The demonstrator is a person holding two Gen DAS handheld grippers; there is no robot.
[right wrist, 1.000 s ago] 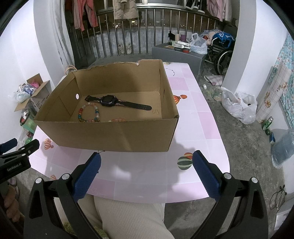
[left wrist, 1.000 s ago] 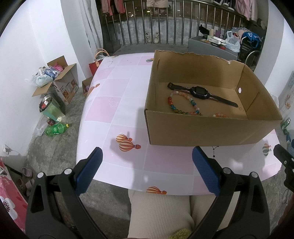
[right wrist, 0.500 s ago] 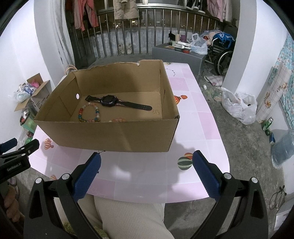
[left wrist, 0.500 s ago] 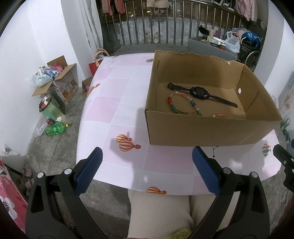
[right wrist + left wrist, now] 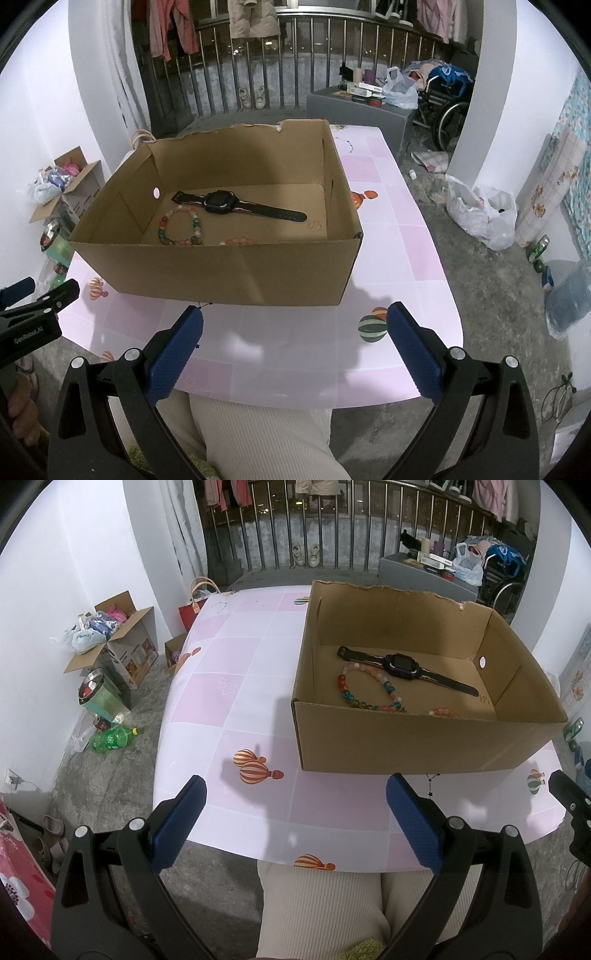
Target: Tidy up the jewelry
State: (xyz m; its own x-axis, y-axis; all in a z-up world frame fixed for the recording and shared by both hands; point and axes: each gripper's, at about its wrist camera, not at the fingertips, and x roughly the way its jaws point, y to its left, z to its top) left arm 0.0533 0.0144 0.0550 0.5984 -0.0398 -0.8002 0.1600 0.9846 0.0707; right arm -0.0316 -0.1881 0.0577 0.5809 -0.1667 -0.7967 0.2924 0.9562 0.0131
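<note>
Nothing has moved since the earlier frames: both grippers and the things in the box stand in the same places as one second ago. On the left, the left gripper point(image 5: 295, 823) hovers over the near edge of the table point(image 5: 229, 686), its blue pads wide apart and nothing held between them. The table carries a pink checked cloth with balloon prints, and one striped balloon print point(image 5: 253, 770) lies just in front of this gripper. Going to the right, the open cardboard box point(image 5: 406, 738) stands on the table, nearer to its right side. Inside, on the bottom, a black smartwatch point(image 5: 400, 664) lies flat with its strap stretched out toward the far part of the box. Just near of it lies a bracelet of coloured beads point(image 5: 365, 692) in a loop, close to the left wall. To the right of this loop a second, pinkish bead bracelet point(image 5: 443, 712) shows only partly behind the near wall of the box. On the right, the right gripper point(image 5: 295, 343) is also opened wide and empty, above the near edge of the table, well apart from the box.
</note>
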